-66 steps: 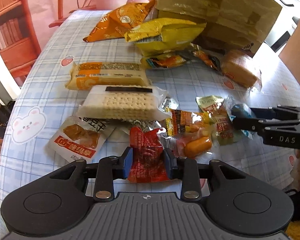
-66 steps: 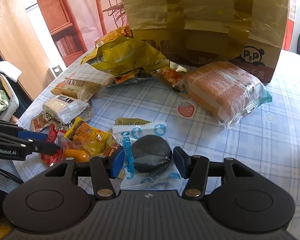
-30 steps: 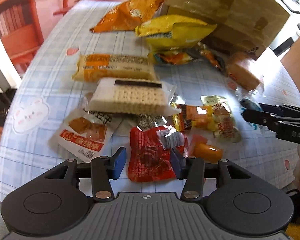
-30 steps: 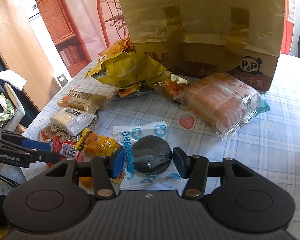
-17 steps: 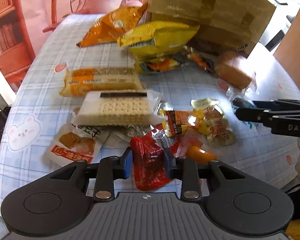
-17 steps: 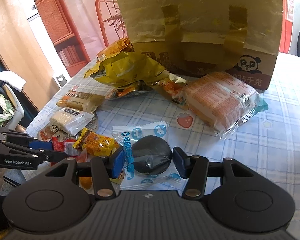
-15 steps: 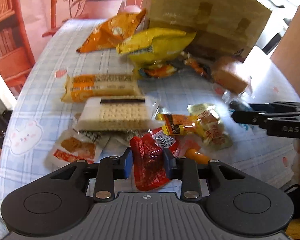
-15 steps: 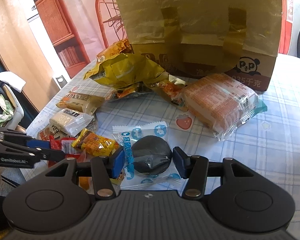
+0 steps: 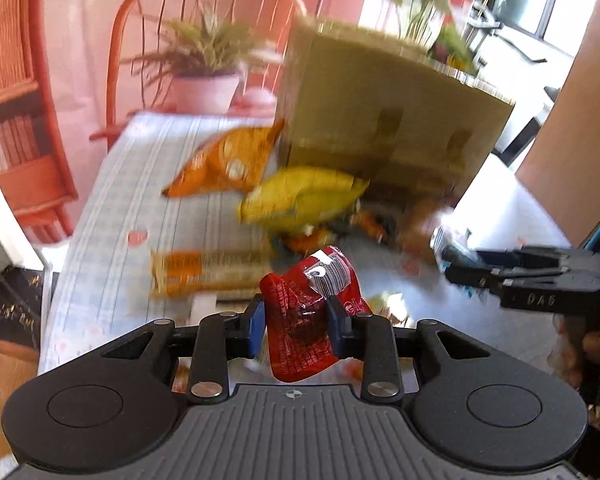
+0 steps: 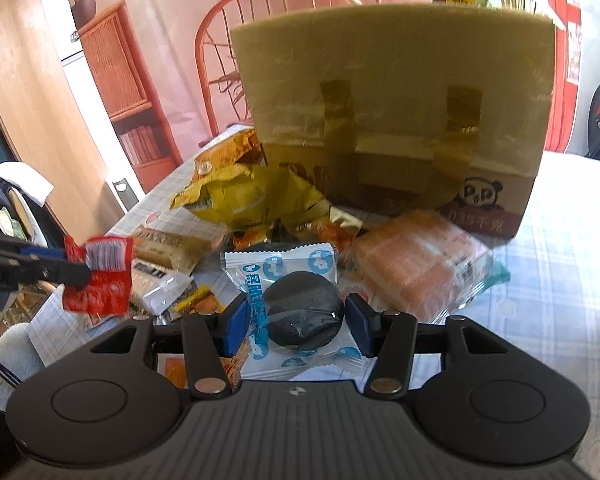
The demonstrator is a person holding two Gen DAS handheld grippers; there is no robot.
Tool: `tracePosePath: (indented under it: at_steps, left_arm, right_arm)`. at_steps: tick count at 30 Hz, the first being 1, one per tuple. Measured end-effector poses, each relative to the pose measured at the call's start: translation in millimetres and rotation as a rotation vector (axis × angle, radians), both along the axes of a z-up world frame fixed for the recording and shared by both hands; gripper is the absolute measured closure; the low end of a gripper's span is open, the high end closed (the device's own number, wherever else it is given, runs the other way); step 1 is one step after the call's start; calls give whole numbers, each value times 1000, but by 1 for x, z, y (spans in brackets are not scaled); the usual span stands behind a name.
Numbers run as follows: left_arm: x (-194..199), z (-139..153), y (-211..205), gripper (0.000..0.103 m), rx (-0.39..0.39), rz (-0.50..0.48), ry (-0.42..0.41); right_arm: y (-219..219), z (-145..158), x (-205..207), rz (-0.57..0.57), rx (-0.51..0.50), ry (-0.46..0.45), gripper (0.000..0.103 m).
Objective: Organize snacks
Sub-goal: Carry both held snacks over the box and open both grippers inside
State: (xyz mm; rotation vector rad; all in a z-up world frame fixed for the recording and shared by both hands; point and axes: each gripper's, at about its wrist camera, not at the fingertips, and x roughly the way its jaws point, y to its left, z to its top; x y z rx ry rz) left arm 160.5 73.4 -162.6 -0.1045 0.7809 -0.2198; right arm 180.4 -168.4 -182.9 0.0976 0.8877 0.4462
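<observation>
The red packet (image 9: 304,320) is glossy and crumpled, with fine white print and a white barcode patch at its top. The left gripper (image 9: 296,322) pinches it, clear of the table (image 9: 112,216); earlier it lay flat among the near snacks with the jaws wider, and they closed on it. The right gripper (image 10: 300,324) clasps the dark bun (image 10: 304,316), in a clear blue-printed wrapper, now lifted.
</observation>
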Motion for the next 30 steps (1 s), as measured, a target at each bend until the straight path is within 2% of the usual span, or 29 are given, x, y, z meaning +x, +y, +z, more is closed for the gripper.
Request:
tracePosePath:
  at_steps: [3, 7, 12, 17, 23, 30]
  left_arm:
    - [9, 20, -1, 70, -15, 3, -69]
    - [26, 46, -2, 70, -52, 23, -162]
    - [50, 78, -8, 70, -98, 23, -265]
    - [76, 97, -20, 70, -90, 26, -331]
    - [100, 118, -24, 70, -58, 42, -374]
    - [111, 159, -22, 69, -15, 44, -468]
  right_arm:
    - [-3, 13, 5, -2, 4, -35, 49]
    - [-5, 38, 15, -4, 19, -128, 49]
    - [-3, 67, 30, 7, -15, -238, 49]
    - [4, 86, 44, 42, -74, -348, 49]
    - [7, 100, 61, 51, -110, -428, 49]
    - [-2, 118, 78, 23, -126, -483, 49]
